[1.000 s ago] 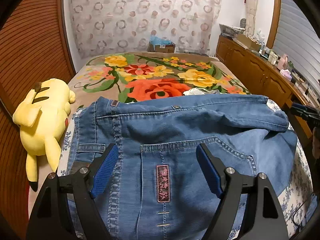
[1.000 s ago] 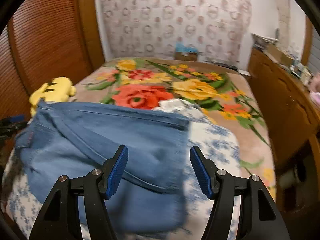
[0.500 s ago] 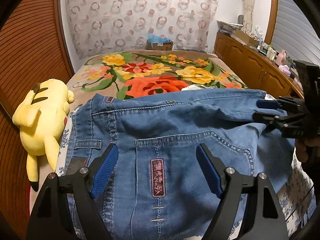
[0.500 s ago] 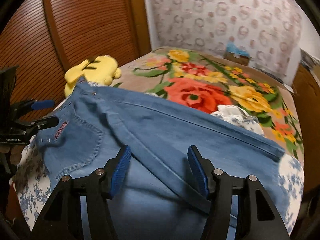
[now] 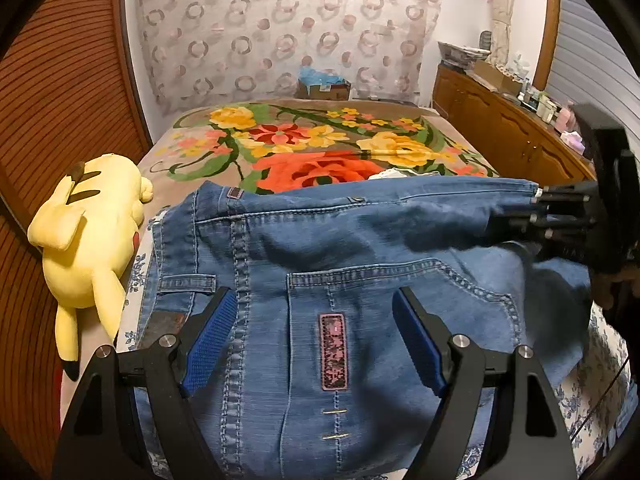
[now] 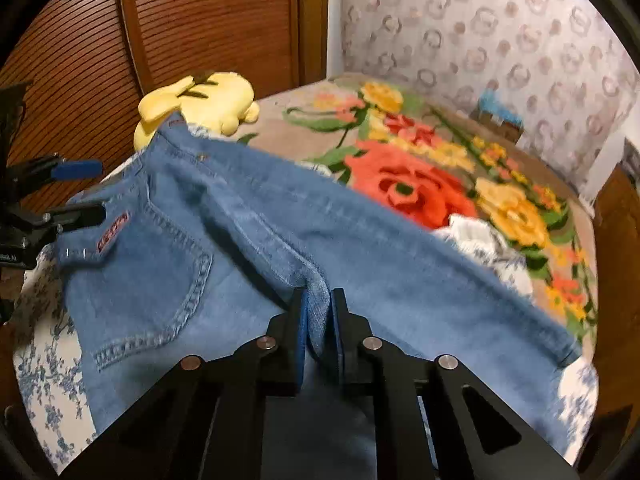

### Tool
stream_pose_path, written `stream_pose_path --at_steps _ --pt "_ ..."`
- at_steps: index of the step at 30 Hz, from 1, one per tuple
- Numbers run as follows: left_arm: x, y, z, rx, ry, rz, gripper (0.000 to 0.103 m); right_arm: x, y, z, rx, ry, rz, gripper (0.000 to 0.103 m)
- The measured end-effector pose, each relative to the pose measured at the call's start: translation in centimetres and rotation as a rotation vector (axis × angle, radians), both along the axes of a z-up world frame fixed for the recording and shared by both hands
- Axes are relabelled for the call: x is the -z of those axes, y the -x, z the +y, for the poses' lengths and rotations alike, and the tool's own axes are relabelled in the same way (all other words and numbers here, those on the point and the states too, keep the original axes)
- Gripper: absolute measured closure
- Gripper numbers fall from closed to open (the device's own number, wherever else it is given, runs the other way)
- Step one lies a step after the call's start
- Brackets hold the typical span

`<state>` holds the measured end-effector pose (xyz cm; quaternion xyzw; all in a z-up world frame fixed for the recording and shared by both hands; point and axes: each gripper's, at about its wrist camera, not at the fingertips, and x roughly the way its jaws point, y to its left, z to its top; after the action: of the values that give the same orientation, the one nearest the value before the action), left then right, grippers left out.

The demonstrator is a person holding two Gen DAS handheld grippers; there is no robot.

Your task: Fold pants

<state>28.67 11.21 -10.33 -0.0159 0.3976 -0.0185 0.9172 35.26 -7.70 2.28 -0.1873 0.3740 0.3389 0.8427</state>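
Blue denim pants lie folded lengthwise across the near end of the bed, back pocket with a pink label up. My left gripper is open, hovering just above the pocket area, holding nothing. My right gripper is shut on a pinched ridge of the pants at the crotch seam. It shows in the left wrist view at the right edge of the denim. The left gripper shows in the right wrist view at the far left, open by the waistband.
A yellow plush toy lies left of the pants against the wooden wardrobe doors. The floral blanket covers the far bed. A wooden cabinet with clutter runs along the right. A white cloth lies beyond the pants.
My right gripper swung left over the pants and closed on the crotch seam fold. My left gripper stayed open above the pocket, hardly moving.
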Motion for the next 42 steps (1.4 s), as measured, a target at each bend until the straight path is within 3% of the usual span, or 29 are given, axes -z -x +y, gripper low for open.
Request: stream_pose_path --at_steps 10,15,18,19,21,22,31,36,42 --pt "-0.3 0.4 1.5 -0.038 0.001 -0.019 0.022 -4.0 -1.8 1.6 0.026 -0.065 -0.136 0.095" --pt "-0.4 0.4 2.4 -0.065 -0.005 -0.018 0.022 -0.6 -3.3 2.2 0.063 -0.011 -0.075 0.093" --pt "-0.3 0.4 2.8 -0.076 -0.006 -0.016 0.022 0.7 -3.2 1.5 0.103 -0.012 -0.047 0.074" --pt "-0.2 0.4 2.9 -0.078 -0.005 -0.014 0.022 0.9 -3.0 0.7 0.112 -0.034 -0.038 0.072" --pt "-0.1 0.3 2.7 -0.073 -0.007 -0.011 0.022 0.6 -2.5 -0.7 0.127 -0.065 -0.033 0.054" --pt "-0.1 0.2 2.5 -0.067 -0.007 -0.011 0.022 0.4 -1.9 -1.9 0.132 -0.082 -0.036 0.051" --pt "0.5 -0.4 0.5 -0.018 0.003 0.000 0.022 0.0 1.9 -12.3 0.312 -0.053 -0.066 0.051" --pt "1.1 -0.7 -0.4 -0.003 0.006 0.015 0.022 1.5 3.5 -13.3 0.349 -0.047 -0.022 0.051" --pt "1.7 -0.7 -1.6 0.021 -0.006 0.036 0.022 3.1 5.1 -11.8 0.273 -0.056 -0.005 0.051"
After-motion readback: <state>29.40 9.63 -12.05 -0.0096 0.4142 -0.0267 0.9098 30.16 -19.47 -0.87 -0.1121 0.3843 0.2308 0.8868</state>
